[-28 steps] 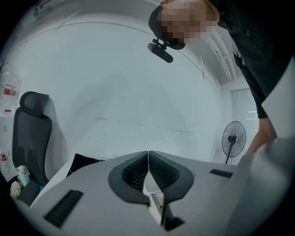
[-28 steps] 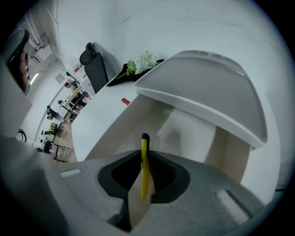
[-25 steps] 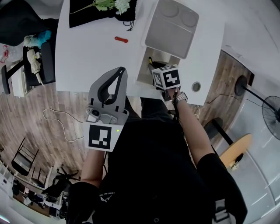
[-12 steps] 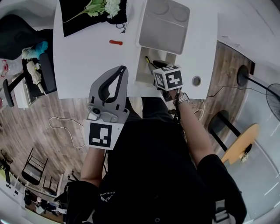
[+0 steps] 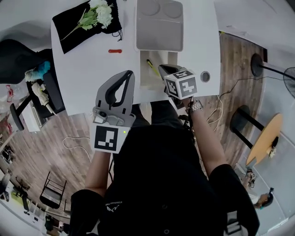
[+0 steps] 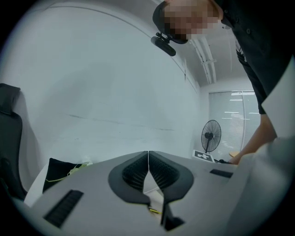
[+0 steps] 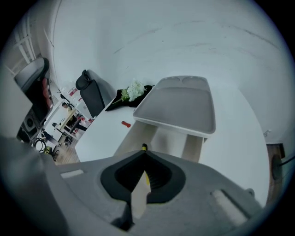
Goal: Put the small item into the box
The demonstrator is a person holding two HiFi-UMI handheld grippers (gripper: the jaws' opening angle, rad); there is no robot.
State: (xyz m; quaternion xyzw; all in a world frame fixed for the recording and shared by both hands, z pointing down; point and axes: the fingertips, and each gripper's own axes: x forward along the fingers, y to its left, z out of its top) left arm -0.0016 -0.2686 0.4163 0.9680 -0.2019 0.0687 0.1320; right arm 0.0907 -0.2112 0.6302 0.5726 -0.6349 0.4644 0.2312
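The white box (image 5: pixel 145 79) stands open on the white table, its grey lid (image 5: pixel 159 26) tipped back. My right gripper (image 5: pixel 162 69) hangs over the box's near end and is shut on a yellow pen (image 5: pixel 150 65) that sticks out past the tips. In the right gripper view the pen's black tip (image 7: pixel 144 147) shows just beyond the right gripper (image 7: pixel 144 156), with the lid (image 7: pixel 177 108) behind. A small red item (image 5: pixel 115 51) lies on the table left of the box. My left gripper (image 5: pixel 129 73) is shut and empty beside the box; its jaws meet in the left gripper view (image 6: pixel 148 153).
A black cloth (image 5: pixel 76 23) with white flowers (image 5: pixel 99 11) lies at the table's far left corner. A round grommet (image 5: pixel 205 76) sits in the tabletop right of the box. A black chair (image 7: pixel 92 97) stands left of the table, a stool (image 5: pixel 262 145) on the right.
The head view has swung, so table and box now sit more squarely. Both grippers keep their places relative to the box; the right one still holds the pen.
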